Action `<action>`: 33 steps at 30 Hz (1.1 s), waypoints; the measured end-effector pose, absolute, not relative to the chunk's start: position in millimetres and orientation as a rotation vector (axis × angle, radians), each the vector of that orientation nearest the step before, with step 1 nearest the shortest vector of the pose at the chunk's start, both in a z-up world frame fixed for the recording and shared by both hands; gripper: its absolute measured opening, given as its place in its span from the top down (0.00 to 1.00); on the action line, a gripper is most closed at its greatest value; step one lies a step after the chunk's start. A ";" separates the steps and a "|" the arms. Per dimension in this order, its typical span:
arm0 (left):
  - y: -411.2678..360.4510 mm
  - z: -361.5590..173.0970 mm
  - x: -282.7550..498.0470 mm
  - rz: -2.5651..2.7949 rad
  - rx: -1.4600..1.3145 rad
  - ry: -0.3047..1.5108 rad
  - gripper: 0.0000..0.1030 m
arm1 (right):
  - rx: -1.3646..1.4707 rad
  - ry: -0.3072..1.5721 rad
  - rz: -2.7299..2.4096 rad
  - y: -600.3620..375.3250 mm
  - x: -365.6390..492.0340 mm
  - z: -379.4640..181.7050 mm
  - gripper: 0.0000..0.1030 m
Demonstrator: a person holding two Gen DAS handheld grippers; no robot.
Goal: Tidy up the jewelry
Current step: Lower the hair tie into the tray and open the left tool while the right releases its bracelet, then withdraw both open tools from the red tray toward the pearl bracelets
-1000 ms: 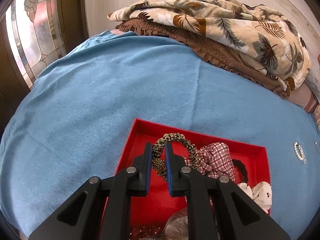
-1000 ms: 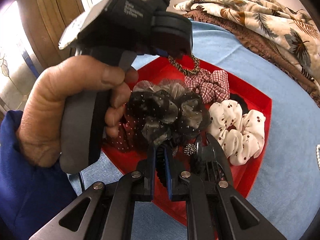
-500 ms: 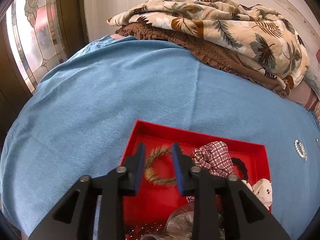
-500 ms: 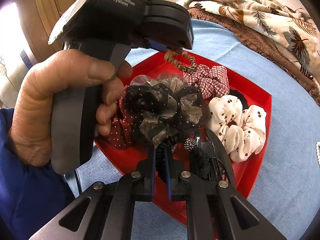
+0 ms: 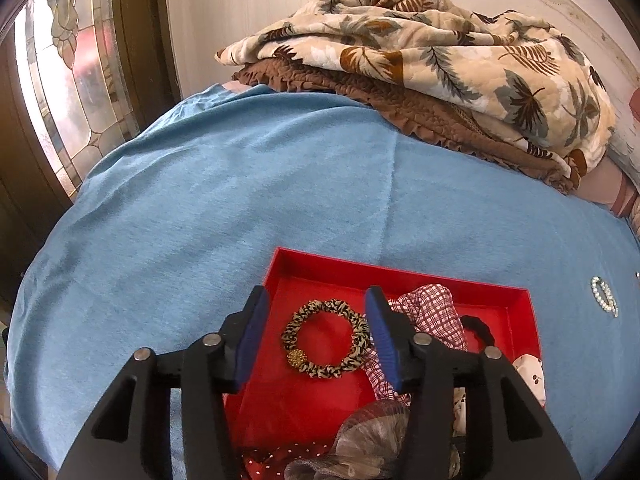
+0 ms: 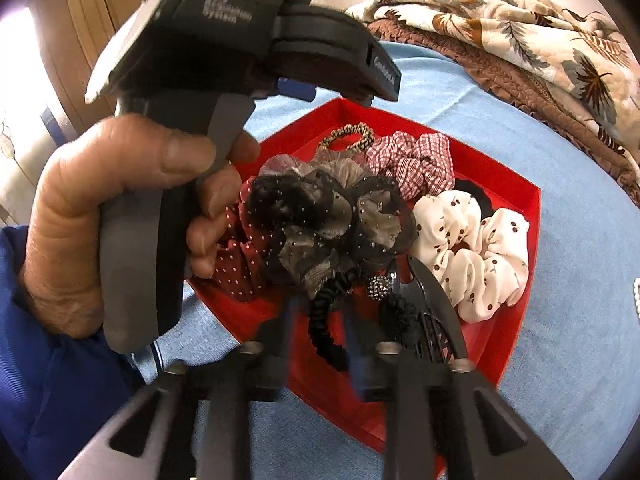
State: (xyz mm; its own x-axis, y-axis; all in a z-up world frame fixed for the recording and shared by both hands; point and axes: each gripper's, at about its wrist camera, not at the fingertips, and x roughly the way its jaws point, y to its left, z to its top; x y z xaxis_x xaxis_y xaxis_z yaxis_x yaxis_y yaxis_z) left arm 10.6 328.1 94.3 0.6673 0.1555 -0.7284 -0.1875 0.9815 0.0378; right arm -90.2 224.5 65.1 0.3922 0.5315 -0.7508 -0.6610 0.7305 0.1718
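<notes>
- Here, one red tray (image 5: 516, 300) sits on the blue-covered bed (image 5: 240, 200); it holds six fabric scrunchies – leopard-print (image 5: 326, 338), red checked (image 6: 408, 162), cream dotted (image 6: 468, 256), dark red dotted (image 6: 236, 256), grey-black tulle (image 6: 328, 220) and thin black (image 6: 326, 326).
- One dark hair clip (image 6: 436, 320) lies at the tray's near right.
- One pearl piece (image 5: 604, 299) lies on the bed, right of the tray and apart from it.
- Two folded blankets (image 5: 440, 64) are stacked at the far side.
- Left claw (image 5: 316, 336): tilted down, its jaws have just been opening; the leopard scrunchie lies flat on the tray floor between them, untouched.
- Right claw (image 6: 320, 344): blurred, its jaws have just been opening – the thin black scrunchie lies loose between them.
- One hand (image 6: 120, 208), blue sleeve behind, wraps the left claw's grip.
</notes>
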 end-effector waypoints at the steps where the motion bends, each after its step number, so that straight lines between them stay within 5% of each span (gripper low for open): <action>1: 328.0 95.3 9.5 0.197 -0.039 0.814 0.50 | -0.163 0.880 0.761 224.0 -90.6 67.3 0.54; 5: 327.3 99.3 4.2 0.211 -0.029 0.798 0.42 | -0.174 0.837 0.758 221.2 -97.5 79.0 0.54; 21: 313.9 108.2 -22.9 0.231 0.012 0.767 0.39 | -0.097 0.743 0.657 141.3 -116.2 114.8 0.36; 33: 264.2 126.9 -77.1 0.192 0.086 0.658 0.39 | -0.012 0.770 0.358 -2.2 -109.2 98.0 0.34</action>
State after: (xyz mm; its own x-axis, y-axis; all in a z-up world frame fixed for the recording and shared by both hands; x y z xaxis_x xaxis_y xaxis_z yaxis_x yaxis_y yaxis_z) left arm -77.1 264.2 126.9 0.7745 0.2038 -0.5989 -0.1497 0.9788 0.1395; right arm -109.2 -2.2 98.0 0.6602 0.3123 -0.6831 -0.3212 0.9395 0.1192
